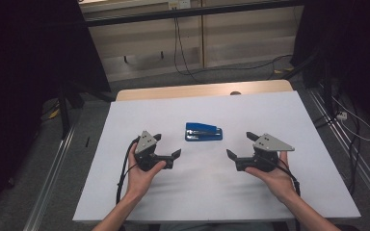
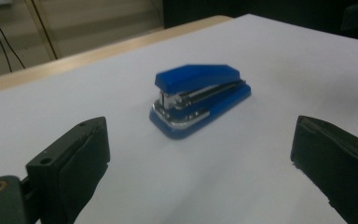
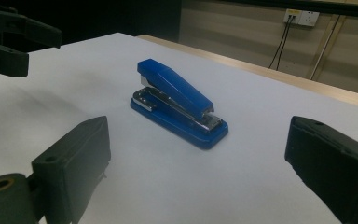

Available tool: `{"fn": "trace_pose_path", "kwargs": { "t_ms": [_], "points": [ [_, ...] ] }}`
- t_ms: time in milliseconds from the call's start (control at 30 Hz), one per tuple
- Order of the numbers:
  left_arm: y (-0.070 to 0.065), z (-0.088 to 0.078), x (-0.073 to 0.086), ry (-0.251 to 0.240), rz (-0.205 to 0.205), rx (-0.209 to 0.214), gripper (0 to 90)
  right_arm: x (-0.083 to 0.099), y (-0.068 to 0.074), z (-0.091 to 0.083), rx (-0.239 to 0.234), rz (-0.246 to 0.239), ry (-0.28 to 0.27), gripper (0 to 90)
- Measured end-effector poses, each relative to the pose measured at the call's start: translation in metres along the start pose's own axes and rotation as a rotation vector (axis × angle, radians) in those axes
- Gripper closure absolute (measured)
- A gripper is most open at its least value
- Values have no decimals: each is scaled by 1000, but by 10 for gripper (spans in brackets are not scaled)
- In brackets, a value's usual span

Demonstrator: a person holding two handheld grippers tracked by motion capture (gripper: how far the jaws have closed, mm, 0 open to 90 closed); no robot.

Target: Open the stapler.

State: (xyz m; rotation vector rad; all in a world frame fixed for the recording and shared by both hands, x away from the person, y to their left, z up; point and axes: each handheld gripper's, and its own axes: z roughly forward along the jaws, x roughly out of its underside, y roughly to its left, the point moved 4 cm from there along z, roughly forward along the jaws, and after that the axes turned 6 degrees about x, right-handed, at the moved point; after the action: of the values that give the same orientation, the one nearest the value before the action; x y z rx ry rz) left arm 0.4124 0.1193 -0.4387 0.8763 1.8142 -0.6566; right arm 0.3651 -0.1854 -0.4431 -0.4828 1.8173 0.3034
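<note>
A blue stapler (image 1: 203,132) lies flat on the white table (image 1: 207,192), a little beyond the middle. My left gripper (image 1: 167,145) is held in a hand to the stapler's near left, open, with nothing between its jaws. My right gripper (image 1: 240,145) is held to the stapler's near right, also open and holding nothing. In the left gripper view the stapler (image 2: 200,98) sits ahead of the open left gripper (image 2: 200,140), apart from both jaws. In the right gripper view the stapler (image 3: 177,100) lies just beyond the spread right gripper (image 3: 198,140), and the left gripper (image 3: 9,42) shows at the top left.
A wooden strip (image 1: 202,90) runs along the table's far edge. Beyond it, cables (image 1: 178,48) hang before a pale wall panel. Dark stands (image 1: 67,96) flank the table, and metal rails (image 1: 347,144) run along the floor on both sides.
</note>
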Motion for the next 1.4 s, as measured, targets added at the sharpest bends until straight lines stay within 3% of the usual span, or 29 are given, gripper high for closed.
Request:
{"fn": "trace_pose_path", "kwargs": {
  "t_ms": [167, 267, 367, 467, 733, 833, 1033, 1200, 1400],
  "points": [
    [2, 5, -10, -14, -3, -10, 37, -10, 1, 7, 5, -12, -16, 77],
    [5, 13, -10, -26, -26, 9, 34, -15, 2, 13, 3, -6, -24, 81],
    [8, 20, -8, 17, -24, 7, 39, -13, 6, 22, -11, 2, -11, 90],
    [12, 25, -10, 11, -36, -4, 41, -10, 9, 32, -26, 6, 16, 110],
    [17, 40, -18, 0, 8, 4, 43, -15, 6, 47, -28, 31, 17, 175],
    [19, 45, -22, -21, -5, 2, 43, -17, 5, 51, -29, 29, 17, 193],
    [26, 58, -28, -6, 2, -7, 44, -22, 5, 62, -32, 13, 18, 213],
    [33, 67, -35, -3, 22, -19, 43, -20, 6, 71, -40, 41, 19, 267],
    [37, 73, -29, -11, 2, -46, 53, -21, 11, 76, -59, 23, 16, 336]
  ]
}}
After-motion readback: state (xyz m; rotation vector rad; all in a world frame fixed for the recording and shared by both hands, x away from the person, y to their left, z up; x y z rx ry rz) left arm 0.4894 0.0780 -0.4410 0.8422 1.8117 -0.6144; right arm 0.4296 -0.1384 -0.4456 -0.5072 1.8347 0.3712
